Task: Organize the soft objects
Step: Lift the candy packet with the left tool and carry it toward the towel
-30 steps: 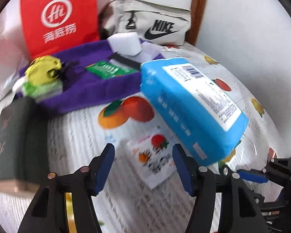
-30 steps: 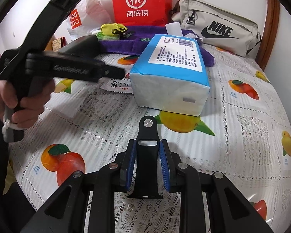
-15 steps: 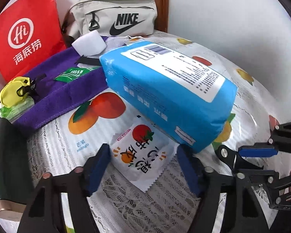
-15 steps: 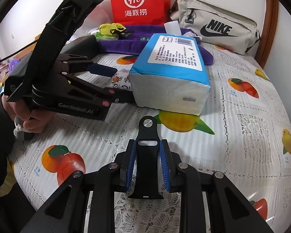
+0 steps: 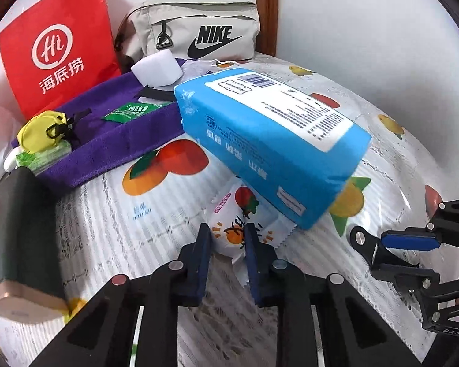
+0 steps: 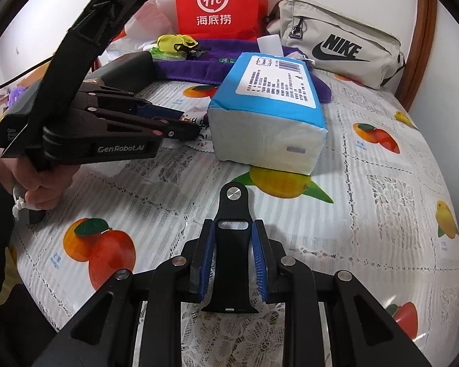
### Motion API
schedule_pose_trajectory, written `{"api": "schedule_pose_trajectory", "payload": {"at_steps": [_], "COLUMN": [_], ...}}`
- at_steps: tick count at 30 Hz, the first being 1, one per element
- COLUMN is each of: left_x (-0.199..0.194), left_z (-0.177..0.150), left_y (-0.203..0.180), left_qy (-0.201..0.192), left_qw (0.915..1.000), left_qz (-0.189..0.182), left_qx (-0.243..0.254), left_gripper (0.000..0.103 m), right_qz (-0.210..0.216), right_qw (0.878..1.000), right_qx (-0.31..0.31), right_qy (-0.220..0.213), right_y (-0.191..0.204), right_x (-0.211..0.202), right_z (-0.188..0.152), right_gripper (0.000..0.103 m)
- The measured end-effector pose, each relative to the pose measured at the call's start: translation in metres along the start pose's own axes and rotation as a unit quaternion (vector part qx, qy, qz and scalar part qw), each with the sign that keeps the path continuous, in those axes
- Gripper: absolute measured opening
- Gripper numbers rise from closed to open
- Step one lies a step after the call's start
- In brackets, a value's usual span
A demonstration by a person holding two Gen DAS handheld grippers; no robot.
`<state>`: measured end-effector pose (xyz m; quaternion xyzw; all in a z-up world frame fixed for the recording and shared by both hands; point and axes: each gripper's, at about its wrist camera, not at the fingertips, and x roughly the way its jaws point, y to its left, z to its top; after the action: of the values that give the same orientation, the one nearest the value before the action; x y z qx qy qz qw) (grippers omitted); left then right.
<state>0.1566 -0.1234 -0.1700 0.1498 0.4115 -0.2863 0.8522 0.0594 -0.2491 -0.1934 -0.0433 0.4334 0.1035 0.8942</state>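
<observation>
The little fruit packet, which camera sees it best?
The left wrist view: the fruit packet lies pinched in the left gripper, its print showing. The right wrist view shows only a sliver, behind that gripper and beside the blue tissue pack.

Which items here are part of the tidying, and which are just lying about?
In play: snack packet gripped by left tool; black strap in right tool; blue tissue pack.
Lying about: Nike pouch, red bag, purple towel.

Holding a black strap (image 6: pixel 231 257) tight between blue fingers (image 6: pixel 205 263), above the fruit-print bench (image 6: pixel 382 202), near a blue pack (image 6: pixel 269 116).
</observation>
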Motion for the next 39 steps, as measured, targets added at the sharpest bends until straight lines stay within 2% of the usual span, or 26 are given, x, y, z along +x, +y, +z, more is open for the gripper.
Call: {"api": "schedule_pose_trajectory", "payload": {"at_steps": [7, 13, 19, 27, 35, 39], "left_x": [-0.016, -0.040, -0.063, -0.086, -0.095, -0.105], "left_z": [-0.018, -0.048, -0.080, -0.112, -0.118, -0.119], "left_y": [0.008, 0.029, 0.054, 0.095, 0.111, 0.116], "left_qy": [0.000, 0.000, -0.002, -0.013, -0.023, -0.033], "left_qw": [0.9986, 0.9937, 0.9837, 0.9641, 0.9604, 0.9592], "left_qz": [0.005, 0.032, 0.072, 0.118, 0.099, 0.092], "left_qx": [-0.053, -0.107, -0.164, -0.237, -0.260, -0.265], "left_gripper": [0.015, 0.015, 0.015, 0.015, 0.015, 0.015], "right_qz": [0.003, 0.000, -0.007, -0.013, -0.033, -0.027], "right_qw": [1.000, 1.000, 1.000, 0.999, 0.998, 0.997], "right_qx": [0.010, 0.019, 0.024, 0.038, 0.051, 0.063], "right_qy": [-0.004, -0.009, -0.013, -0.014, -0.018, -0.023], "right_y": [-0.001, -0.002, -0.003, -0.007, -0.012, -0.014], "right_x": [-0.004, -0.004, -0.002, 0.000, -0.007, -0.012], "right_z": [-0.003, -0.003, -0.002, 0.002, 0.011, 0.014], "right_gripper": [0.024, 0.024, 0.024, 0.024, 0.023, 0.023]}}
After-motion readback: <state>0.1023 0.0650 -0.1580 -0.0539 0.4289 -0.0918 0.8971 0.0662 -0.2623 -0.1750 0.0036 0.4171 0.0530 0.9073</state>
